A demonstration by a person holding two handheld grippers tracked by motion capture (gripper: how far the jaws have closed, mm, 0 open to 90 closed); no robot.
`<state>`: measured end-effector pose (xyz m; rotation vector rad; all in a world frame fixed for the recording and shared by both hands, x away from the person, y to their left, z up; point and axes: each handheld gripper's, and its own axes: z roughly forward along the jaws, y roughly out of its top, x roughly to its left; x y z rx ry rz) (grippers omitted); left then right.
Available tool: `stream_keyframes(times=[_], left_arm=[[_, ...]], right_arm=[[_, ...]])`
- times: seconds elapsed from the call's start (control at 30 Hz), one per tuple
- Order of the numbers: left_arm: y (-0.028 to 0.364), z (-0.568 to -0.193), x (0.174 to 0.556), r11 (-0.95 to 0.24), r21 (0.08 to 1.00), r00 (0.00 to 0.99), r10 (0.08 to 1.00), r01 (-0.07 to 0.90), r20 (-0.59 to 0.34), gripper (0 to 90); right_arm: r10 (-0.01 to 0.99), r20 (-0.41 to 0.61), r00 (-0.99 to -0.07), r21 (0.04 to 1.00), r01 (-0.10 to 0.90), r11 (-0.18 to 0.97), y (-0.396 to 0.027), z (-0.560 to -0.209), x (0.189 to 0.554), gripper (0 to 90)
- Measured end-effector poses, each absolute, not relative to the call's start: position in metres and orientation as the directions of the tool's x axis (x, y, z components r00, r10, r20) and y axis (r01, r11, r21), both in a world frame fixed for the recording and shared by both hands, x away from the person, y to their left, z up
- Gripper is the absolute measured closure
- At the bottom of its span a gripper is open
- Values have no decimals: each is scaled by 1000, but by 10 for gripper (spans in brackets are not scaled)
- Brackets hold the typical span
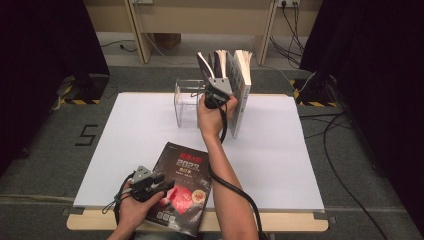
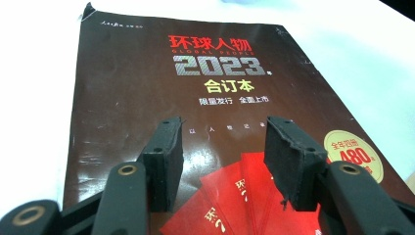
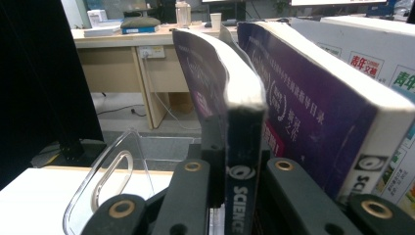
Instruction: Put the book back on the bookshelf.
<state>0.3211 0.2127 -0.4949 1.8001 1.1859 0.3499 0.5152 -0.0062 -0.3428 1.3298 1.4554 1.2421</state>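
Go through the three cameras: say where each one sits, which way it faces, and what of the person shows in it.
High view: above the near table edge, facing forward and down; both forearms, left gripper and right gripper show.
Left gripper view: rides the left gripper, open over the dark magazine.
Right gripper view: rides the right gripper, shut on a standing book.
Shared: magazine, books.

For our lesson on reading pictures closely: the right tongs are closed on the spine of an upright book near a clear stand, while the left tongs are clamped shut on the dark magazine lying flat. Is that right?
Not quite. The left tongs are open, not clamped: the left gripper view shows the jaws standing apart above the dark magazine. The rest holds: the right tongs grip the upright book by the clear stand.
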Motion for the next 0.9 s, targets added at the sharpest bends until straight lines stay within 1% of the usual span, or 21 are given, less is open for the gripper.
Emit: stream_keyframes(times=[0.23,0.4,0.63,0.8,0.9], left_arm=[[212,-495,321,-112,811,496,836,574,-235,481],[212,-495,320,-116,810,498,835,574,-234,481],[211,-495,320,-116,811,499,835,574,-234,481],[211,-496,320,-117,809,497,836,576,-234,481],[211,-495,320,-116,811,498,835,574,-233,481]], right_arm=[[991,44,-127,978,208,-17,-5,-345,516,844],[990,29,-135,975,223,2,-5,-344,513,831],[985,69,-159,956,292,-20,-12,-337,512,806],[983,83,-163,944,330,-25,-15,-332,513,817],[986,68,-153,938,347,-11,-15,-330,515,839]])
